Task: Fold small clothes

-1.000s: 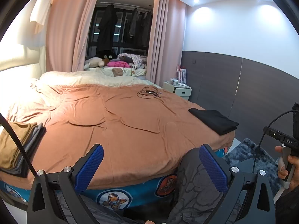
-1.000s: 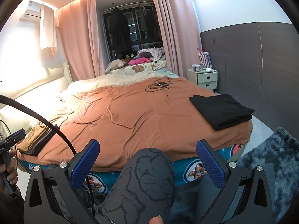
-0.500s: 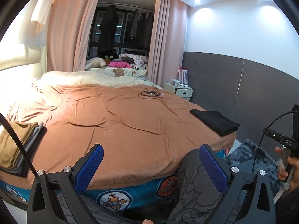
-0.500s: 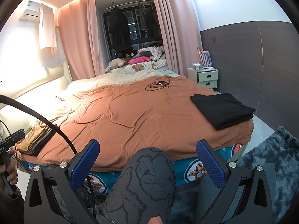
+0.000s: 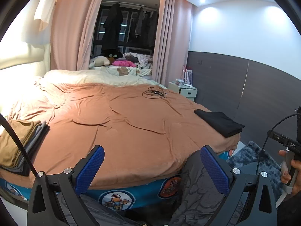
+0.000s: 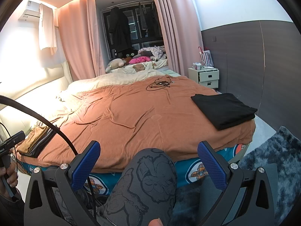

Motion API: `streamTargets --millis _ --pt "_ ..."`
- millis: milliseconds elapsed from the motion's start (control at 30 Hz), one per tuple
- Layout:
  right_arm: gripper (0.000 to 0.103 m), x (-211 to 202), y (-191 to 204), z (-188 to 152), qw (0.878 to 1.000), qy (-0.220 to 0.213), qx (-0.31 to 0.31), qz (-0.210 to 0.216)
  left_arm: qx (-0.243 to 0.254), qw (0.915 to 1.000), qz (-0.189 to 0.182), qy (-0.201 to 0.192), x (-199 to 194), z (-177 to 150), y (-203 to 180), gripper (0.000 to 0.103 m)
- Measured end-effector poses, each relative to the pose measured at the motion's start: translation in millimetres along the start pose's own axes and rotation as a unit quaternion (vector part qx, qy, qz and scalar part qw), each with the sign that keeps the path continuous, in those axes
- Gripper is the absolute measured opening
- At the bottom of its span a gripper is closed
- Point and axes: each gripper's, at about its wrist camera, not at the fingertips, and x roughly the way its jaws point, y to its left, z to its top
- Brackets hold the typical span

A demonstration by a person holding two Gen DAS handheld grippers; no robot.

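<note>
A folded black garment (image 5: 220,122) (image 6: 224,109) lies at the right edge of the bed. A stack of folded brown and grey clothes (image 5: 17,143) (image 6: 36,140) sits at the bed's left edge. My left gripper (image 5: 152,167) is open and empty, held off the near edge of the bed. My right gripper (image 6: 148,165) is also open and empty, above the person's knee (image 6: 152,171) in grey patterned trousers.
The bed is covered by an orange-brown blanket (image 5: 122,124) (image 6: 141,113). A coiled black cable (image 5: 153,93) (image 6: 160,84) lies near its far side. A white nightstand (image 6: 206,76) stands at the right wall. A dark blue shaggy rug (image 6: 272,160) lies on the floor at right.
Both views have drifted very slightly. The grippers stay open and nothing on the bed has moved.
</note>
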Motion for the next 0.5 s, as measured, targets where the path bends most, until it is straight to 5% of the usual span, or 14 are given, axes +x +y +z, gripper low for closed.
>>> streamTargets --millis 500 --pt "0.103 1.3 -1.8 3.5 1.000 0.006 -0.004 -0.003 -0.003 1.0000 0.000 0.003 0.7 -1.3 -0.6 0.103"
